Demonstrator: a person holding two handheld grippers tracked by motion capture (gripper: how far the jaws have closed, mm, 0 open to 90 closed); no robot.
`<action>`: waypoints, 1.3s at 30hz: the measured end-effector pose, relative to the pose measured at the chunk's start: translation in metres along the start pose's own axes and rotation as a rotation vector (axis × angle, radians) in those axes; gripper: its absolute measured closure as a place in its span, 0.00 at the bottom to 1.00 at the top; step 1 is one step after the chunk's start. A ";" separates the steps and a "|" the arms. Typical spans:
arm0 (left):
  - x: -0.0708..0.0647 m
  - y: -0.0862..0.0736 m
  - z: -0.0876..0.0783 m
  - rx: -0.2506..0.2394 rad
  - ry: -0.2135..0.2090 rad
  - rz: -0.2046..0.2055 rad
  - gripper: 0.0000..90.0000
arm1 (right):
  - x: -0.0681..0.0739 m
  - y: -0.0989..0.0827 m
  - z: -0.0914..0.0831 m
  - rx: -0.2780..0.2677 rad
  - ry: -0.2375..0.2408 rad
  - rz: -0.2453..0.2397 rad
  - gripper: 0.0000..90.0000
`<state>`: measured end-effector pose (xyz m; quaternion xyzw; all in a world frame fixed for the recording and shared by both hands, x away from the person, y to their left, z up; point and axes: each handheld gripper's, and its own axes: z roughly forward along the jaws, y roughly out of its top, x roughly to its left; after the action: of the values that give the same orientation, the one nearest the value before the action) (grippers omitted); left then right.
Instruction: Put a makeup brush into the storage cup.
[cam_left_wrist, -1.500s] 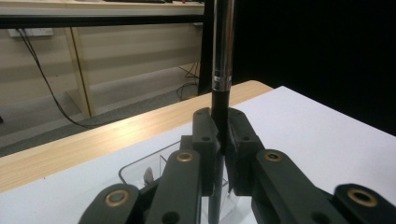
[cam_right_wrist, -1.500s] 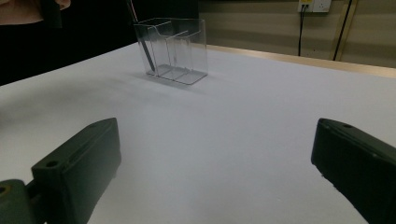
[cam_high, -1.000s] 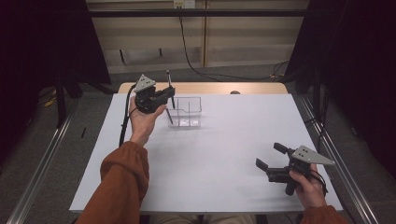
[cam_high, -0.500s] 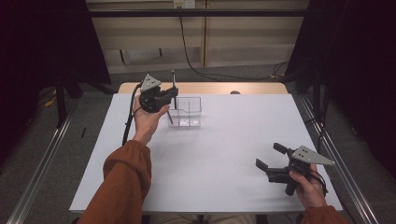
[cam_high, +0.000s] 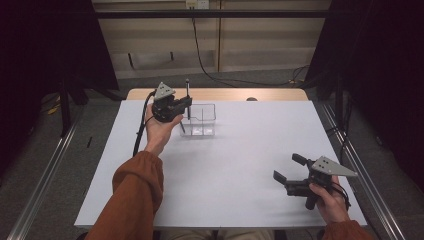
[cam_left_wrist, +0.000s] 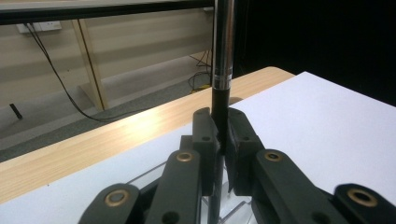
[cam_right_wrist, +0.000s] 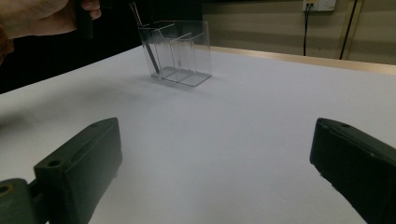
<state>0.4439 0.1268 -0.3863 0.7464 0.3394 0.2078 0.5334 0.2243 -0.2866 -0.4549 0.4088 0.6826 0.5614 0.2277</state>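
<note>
While left gripper (cam_high: 186, 103) clamps pen (cam_high: 187, 95) | pen tip inside clear holder (cam_high: 205, 120) | right gripper (cam_high: 289, 168) open

White sheet (cam_high: 235, 165) covers most of the table; bare wooden edge (cam_high: 220, 94) shows along the far side. A small dark object (cam_high: 251, 99) sits on that wood strip, right of centre (too small to identify). Beyond the table, a pale panelled wall (cam_high: 165, 40) with a socket (cam_high: 196, 4) at its top, and a black cable (cam_high: 200, 50) hanging down to the grey floor (cam_high: 240, 79). Metal rails (cam_high: 45, 175) run along the floor on both left and right. Dark curtains (cam_high: 45, 45) flank both sides.
</note>
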 end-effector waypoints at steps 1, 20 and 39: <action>0.000 -0.001 0.000 0.002 -0.001 -0.006 0.93 | 0.000 0.000 0.000 0.000 -0.003 -0.002 0.02; 0.003 -0.016 0.002 0.055 -0.014 -0.002 0.93 | 0.000 -0.001 0.001 0.009 -0.001 -0.007 0.02; 0.003 -0.022 0.006 0.096 -0.026 -0.005 0.92 | 0.000 -0.001 0.002 0.014 0.002 -0.007 0.02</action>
<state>0.4442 0.1296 -0.4093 0.7730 0.3439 0.1805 0.5016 0.2255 -0.2854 -0.4561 0.4076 0.6881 0.5561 0.2259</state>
